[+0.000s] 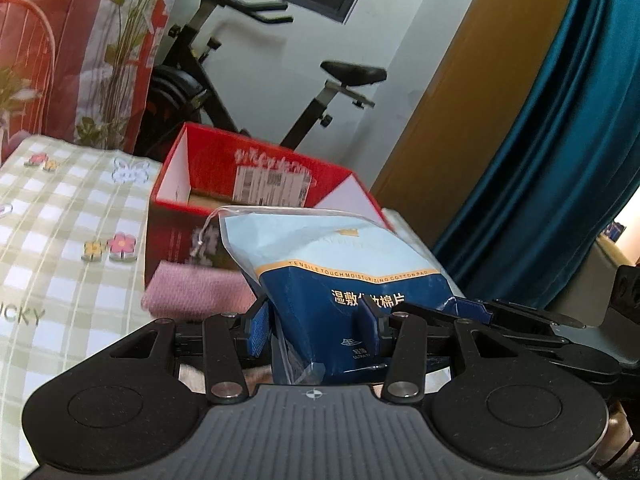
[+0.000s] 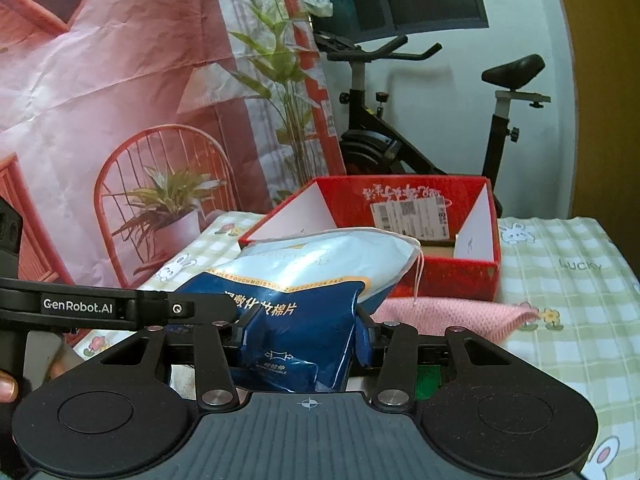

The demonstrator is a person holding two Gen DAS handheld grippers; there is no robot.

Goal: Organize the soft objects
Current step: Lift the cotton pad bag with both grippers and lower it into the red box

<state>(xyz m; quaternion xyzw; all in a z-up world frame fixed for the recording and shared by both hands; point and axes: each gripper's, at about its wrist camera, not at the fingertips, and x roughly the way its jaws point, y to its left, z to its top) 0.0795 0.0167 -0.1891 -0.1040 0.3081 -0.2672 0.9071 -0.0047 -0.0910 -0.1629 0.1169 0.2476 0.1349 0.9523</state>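
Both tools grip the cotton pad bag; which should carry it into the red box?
Probably right: the right tool faces the red box squarely; it sits off-axis for the left tool. Both clamp the bag.

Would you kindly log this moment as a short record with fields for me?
held item: blue and white pack of cotton pads, off the table
left tongs: shut on the pack's lower part
right tongs: shut on the same pack
target nearby: open red box just behind the pack
also on table: pink cloth in front of the box
surface: checked tablecloth
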